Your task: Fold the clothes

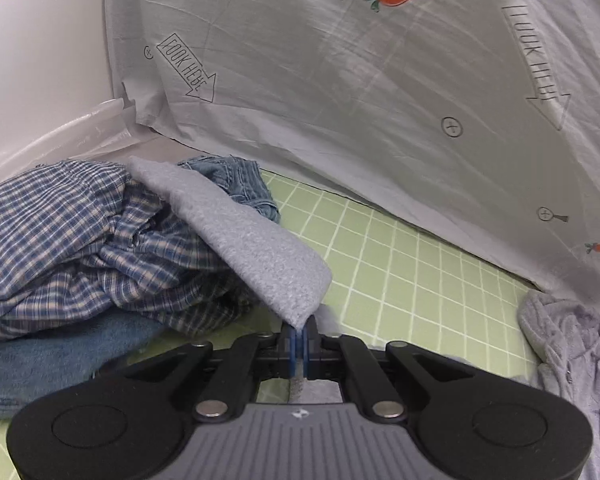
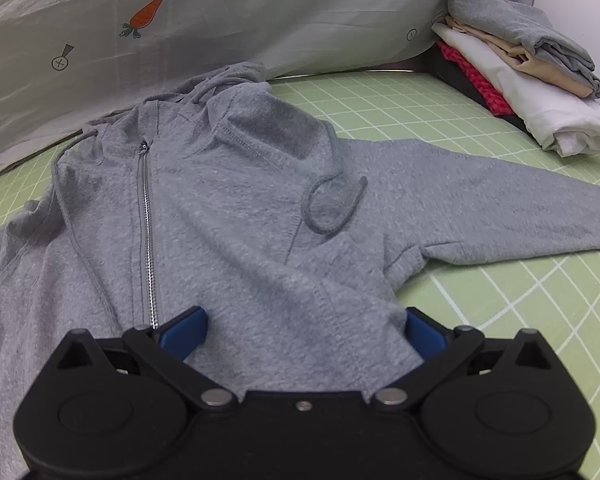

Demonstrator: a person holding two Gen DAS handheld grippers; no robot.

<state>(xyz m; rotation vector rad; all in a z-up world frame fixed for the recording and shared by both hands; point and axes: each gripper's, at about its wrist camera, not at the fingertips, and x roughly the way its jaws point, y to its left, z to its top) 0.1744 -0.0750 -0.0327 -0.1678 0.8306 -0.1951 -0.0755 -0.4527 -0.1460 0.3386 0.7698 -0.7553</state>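
A grey zip hoodie (image 2: 228,200) lies front up on the green grid mat (image 2: 520,292), its zipper (image 2: 146,232) running toward me and one sleeve (image 2: 500,216) stretched to the right. My right gripper (image 2: 304,332) is open, its blue fingers (image 2: 186,330) resting on the hoodie's lower body on either side of the cloth. My left gripper (image 1: 299,346) is shut on the end of the hoodie's other grey sleeve (image 1: 240,232), which rises away from it, lifted off the mat. More of the hoodie (image 1: 568,352) bunches at the right of the left wrist view.
An unfolded pile lies at the left: a blue plaid shirt (image 1: 72,240), denim (image 1: 236,184) and a blue towel (image 1: 40,364). A stack of folded clothes (image 2: 528,76) stands at the far right. A white carrot-print sheet (image 2: 180,20) hangs behind the mat.
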